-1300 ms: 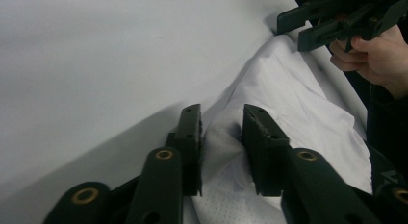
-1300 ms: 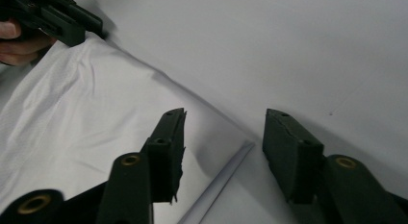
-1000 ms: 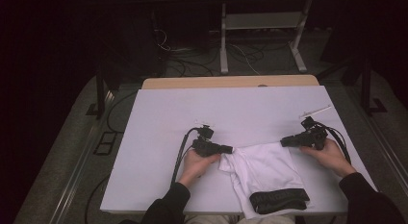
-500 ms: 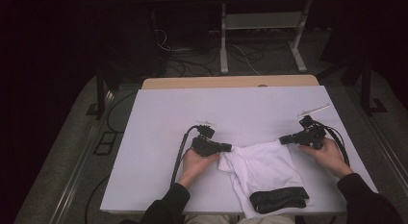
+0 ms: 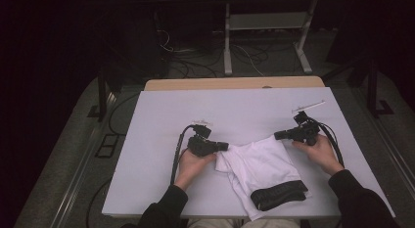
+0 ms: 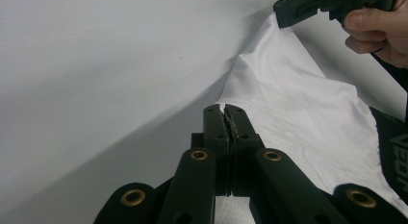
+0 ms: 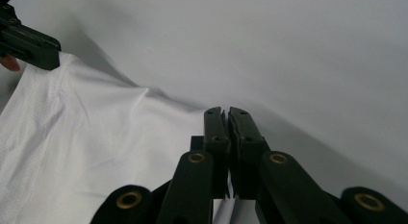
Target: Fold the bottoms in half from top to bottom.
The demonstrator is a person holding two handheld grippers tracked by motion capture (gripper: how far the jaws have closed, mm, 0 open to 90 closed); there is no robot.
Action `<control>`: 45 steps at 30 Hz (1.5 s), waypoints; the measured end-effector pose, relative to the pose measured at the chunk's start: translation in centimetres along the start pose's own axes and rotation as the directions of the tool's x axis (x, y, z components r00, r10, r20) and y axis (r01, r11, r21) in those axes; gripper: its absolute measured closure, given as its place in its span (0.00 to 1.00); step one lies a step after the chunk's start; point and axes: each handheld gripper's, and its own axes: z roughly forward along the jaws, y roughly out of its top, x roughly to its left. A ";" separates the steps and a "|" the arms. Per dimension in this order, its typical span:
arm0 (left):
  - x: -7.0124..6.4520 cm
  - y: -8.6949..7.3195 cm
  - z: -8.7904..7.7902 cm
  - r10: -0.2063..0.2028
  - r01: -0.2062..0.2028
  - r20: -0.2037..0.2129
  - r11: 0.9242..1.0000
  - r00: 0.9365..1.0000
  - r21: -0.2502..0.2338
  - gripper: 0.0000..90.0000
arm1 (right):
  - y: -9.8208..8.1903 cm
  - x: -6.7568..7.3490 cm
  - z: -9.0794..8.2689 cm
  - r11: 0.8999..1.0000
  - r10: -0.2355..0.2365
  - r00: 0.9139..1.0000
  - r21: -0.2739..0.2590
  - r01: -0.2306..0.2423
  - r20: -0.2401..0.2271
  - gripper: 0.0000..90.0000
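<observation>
While held at two corners: white garment (image 5: 262, 162) stretched between both tongs, far edge lifted off the white surface (image 5: 161, 140), near part lying flat.
Garment position: right-centre of surface, close to the person's edge; black band (image 5: 279, 194) at its near end, resting on the surface.
Reason for hold: judged as a spread or straightening step; opposite corners pinched so fabric pulls taut between them and creases fall out.
Fabric state: one raised fold running from the left corner toward the right corner, visible in left gripper view on the cloth (image 6: 298, 104); not yet flat.
Left tongs (image 5: 224, 146): closed, jaws pressed together on the garment's hem, fabric caught between the pads (image 6: 226, 119); left hand (image 5: 193, 164) behind, on the near side.
Right tongs (image 5: 279, 135): jaws just been closing, now shut on the far right corner of the garment; cloth (image 7: 96, 137) running up to and under the tips (image 7: 225, 113) in right gripper view.
Right hand (image 5: 318, 149): beyond the garment's right edge, pulling line outward by the look of it.
Cables: trailing from each tool across the surface, clear of the fabric.
Risk: thin corner bite, could slip under tension.
</observation>
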 end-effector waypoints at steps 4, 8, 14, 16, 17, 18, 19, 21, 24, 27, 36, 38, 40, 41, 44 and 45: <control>0.2 0.1 -0.7 0.004 -0.004 -0.008 1.000 1.000 -0.004 0.98 | 0.6 0.4 0.5 1.000 -0.008 1.000 -0.002 0.008 -0.003 0.95; 0.6 0.1 -1.4 -0.001 0.001 -0.020 1.000 1.000 -0.005 0.98 | 1.3 0.8 1.1 1.000 -0.017 1.000 -0.006 0.017 -0.009 0.95; 1.5 0.2 -2.4 -0.008 0.008 -0.035 1.000 0.999 -0.003 0.98 | 2.3 1.4 1.9 1.000 -0.028 0.999 -0.004 0.028 -0.019 0.95; 1.7 0.1 -2.7 -0.008 0.008 -0.039 1.000 0.999 -0.005 0.98 | 2.6 1.6 2.2 0.999 -0.033 0.999 -0.003 0.033 -0.023 0.95; 1.8 0.1 -2.9 -0.007 0.007 -0.041 1.000 0.999 -0.006 0.98 | 2.7 1.7 2.3 0.999 -0.035 0.999 -0.007 0.035 -0.030 0.95; 1.9 0.1 -3.0 -0.012 0.012 -0.041 1.000 0.999 -0.009 0.98 | 2.8 1.7 2.4 0.999 -0.036 0.999 -0.009 0.036 -0.033 0.95; 2.0 0.2 -3.1 -0.013 0.013 -0.046 1.000 0.999 -0.009 0.98 | 2.9 1.8 2.6 0.999 -0.035 0.999 -0.011 0.035 -0.033 0.95; 2.3 0.3 -3.3 -0.012 0.012 -0.047 1.000 0.999 -0.005 0.98 | 3.1 1.8 2.8 0.999 -0.034 0.999 -0.008 0.034 -0.030 0.95; 2.7 0.7 -3.5 -0.006 0.006 -0.052 1.000 0.999 -0.001 0.98 | 3.4 1.8 3.1 0.999 -0.028 0.999 -0.015 0.028 -0.021 0.95; 3.2 1.4 -3.6 0.009 -0.008 -0.059 1.000 0.998 0.015 0.98 | 3.6 1.8 3.4 1.000 -0.023 1.000 -0.019 0.022 -0.017 0.95; 4.8 3.8 -3.4 0.035 -0.033 -0.069 0.999 0.997 0.033 0.98 | 4.0 1.1 4.0 0.998 0.010 1.000 -0.062 -0.010 -0.005 0.95; 5.1 4.3 -3.2 0.037 -0.035 -0.073 0.999 0.997 0.034 0.98 | 4.0 0.8 3.9 0.997 0.023 1.000 -0.074 -0.023 0.005 0.95; 5.3 4.8 -3.0 0.040 -0.038 -0.077 0.999 0.996 0.026 0.98 | 3.9 0.6 3.7 0.995 0.035 0.999 -0.089 -0.034 0.016 0.95; 5.5 5.1 -2.9 0.042 -0.040 -0.081 0.999 0.996 0.027 0.98 | 4.0 0.6 3.6 0.995 0.040 0.999 -0.093 -0.038 0.023 0.95; 5.9 5.9 -2.7 0.042 -0.041 -0.088 0.999 0.995 0.015 0.98 | 4.1 0.4 3.5 0.992 0.061 0.997 -0.113 -0.057 0.037 0.95; 6.1 6.2 -2.6 0.042 -0.041 -0.091 0.999 0.995 0.012 0.98 | 4.2 0.4 3.5 0.991 0.064 0.997 -0.119 -0.059 0.044 0.95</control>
